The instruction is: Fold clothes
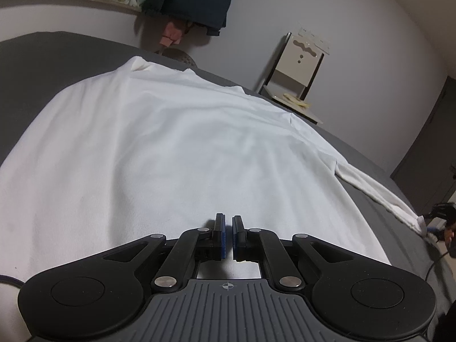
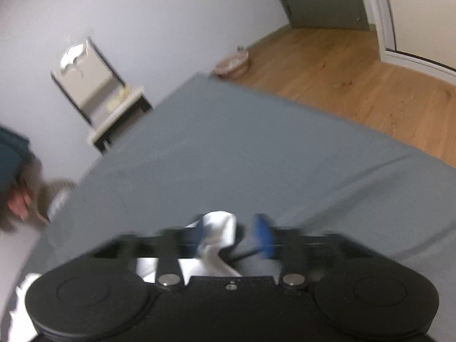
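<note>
- Grey sheet on the bed [image 1: 42,57] is carrying the white shirt [image 1: 171,148], which is lying spread flat across it, body broad and only lightly rippled.
- I am judging the shirt to be thin, soft knit: light, limp, sure to sag and drag on the sheet if lifted from one point.
- One long sleeve [image 1: 379,191] is trailing out straight to my right, ending at the right gripper [image 2: 232,236]; it is the loosest part, easiest to take at the cuff.
- My right gripper is looking parted in a blurred view, cuff fabric [image 2: 219,228] sitting between the fingers; whether it is pinched I cannot tell.
- My left gripper [image 1: 228,236] is nearly clenched, grasping nothing, hovering low over the shirt's near part.
</note>
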Demonstrator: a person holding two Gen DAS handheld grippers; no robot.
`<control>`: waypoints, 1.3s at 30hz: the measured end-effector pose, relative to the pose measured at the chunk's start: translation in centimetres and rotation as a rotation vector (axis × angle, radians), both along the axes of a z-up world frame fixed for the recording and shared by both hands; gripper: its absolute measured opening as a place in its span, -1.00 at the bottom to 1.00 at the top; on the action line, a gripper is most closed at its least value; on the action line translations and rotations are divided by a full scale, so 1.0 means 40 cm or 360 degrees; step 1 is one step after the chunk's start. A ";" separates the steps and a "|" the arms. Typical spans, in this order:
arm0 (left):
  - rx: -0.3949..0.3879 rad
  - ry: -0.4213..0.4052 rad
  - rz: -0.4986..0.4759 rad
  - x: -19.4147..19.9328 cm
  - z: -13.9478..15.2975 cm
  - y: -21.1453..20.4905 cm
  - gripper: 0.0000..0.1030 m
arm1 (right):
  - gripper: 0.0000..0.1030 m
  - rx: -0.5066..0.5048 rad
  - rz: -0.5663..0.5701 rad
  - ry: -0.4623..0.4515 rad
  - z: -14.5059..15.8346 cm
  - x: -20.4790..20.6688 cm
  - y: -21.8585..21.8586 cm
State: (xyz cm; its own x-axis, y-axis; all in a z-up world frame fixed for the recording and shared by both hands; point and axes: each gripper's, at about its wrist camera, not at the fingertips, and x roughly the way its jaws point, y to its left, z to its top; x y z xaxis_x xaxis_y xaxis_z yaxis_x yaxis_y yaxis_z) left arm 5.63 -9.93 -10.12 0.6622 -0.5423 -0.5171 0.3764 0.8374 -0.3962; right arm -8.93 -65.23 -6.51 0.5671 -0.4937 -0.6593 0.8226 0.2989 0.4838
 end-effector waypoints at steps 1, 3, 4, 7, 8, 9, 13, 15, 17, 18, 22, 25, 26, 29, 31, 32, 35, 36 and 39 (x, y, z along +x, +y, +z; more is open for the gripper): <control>-0.0005 0.0003 0.0002 0.001 -0.001 -0.001 -0.92 | -0.01 0.0011 0.0019 -0.0050 -0.002 -0.022 0.002; -0.0001 0.0002 0.0002 0.001 0.000 -0.004 -0.92 | -0.09 0.0054 0.0088 -0.0110 -0.008 -0.058 0.010; 0.0001 0.0001 0.0001 0.000 0.000 -0.004 -0.92 | -0.10 0.0083 0.0132 -0.0127 -0.012 -0.073 0.016; 0.0002 -0.0001 0.0002 0.001 -0.001 -0.005 -0.92 | -0.12 0.0137 0.0222 -0.0139 -0.027 -0.083 0.025; 0.0000 -0.0001 0.0003 0.001 -0.002 -0.004 -0.92 | -0.20 0.0147 0.0239 -0.0130 -0.033 -0.077 0.027; -0.0003 0.0000 0.0003 0.001 -0.002 -0.004 -0.92 | -0.24 0.0130 0.0238 -0.0126 -0.035 -0.070 0.030; -0.0012 0.0003 0.0007 0.001 -0.004 -0.003 -0.92 | -0.79 0.0176 0.0229 -0.0132 -0.039 -0.042 0.019; -0.0016 0.0004 0.0008 0.001 -0.004 -0.002 -0.92 | -0.82 0.0188 0.0199 -0.0098 -0.009 -0.025 0.021; -0.0019 0.0005 0.0007 0.001 -0.005 -0.001 -0.92 | -0.85 0.0129 0.0165 -0.0161 0.049 -0.029 0.028; -0.0020 0.0006 0.0007 0.001 -0.004 -0.001 -0.92 | -0.85 0.0023 0.0165 -0.0277 0.102 -0.040 0.040; -0.0021 0.0010 0.0009 0.003 -0.004 -0.003 -0.92 | -0.85 -0.0224 0.0278 -0.0532 0.223 -0.084 0.108; -0.0029 0.0013 0.0011 0.005 -0.005 -0.002 -0.92 | -0.85 -0.0048 0.0254 -0.0341 0.146 -0.116 0.119; -0.0033 0.0014 0.0010 0.006 -0.006 -0.002 -0.92 | -0.85 0.0048 0.0232 -0.0237 0.100 -0.125 0.116; -0.0039 0.0017 0.0010 0.007 -0.007 -0.002 -0.92 | -0.86 0.0266 0.0142 -0.0029 -0.022 -0.159 0.116; -0.0036 0.0019 0.0010 0.008 -0.007 -0.002 -0.92 | -0.86 0.0239 0.0120 -0.0086 -0.041 -0.178 0.128; -0.0033 0.0020 0.0010 0.008 -0.006 -0.003 -0.92 | -0.83 0.0224 0.0110 -0.0060 -0.033 -0.174 0.134; -0.0002 0.0032 -0.0002 0.008 0.005 -0.006 -0.92 | -0.50 0.0134 0.0069 0.0064 0.010 -0.164 0.167; 0.0010 0.0038 -0.0007 0.008 0.010 -0.008 -0.92 | -0.38 0.0081 0.0050 0.0126 0.034 -0.161 0.185; 0.0015 0.0033 -0.0083 -0.001 0.032 -0.012 -0.91 | -0.34 0.0049 0.0337 0.0184 0.087 -0.099 0.281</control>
State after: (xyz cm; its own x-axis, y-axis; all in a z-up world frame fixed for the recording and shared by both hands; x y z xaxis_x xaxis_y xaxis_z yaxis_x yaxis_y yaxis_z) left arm 5.59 -10.42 -8.85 0.6220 -0.5711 -0.5357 0.4115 0.8204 -0.3969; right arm -12.89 -54.00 -3.04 0.5756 -0.3508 -0.7387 0.7937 0.4571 0.4014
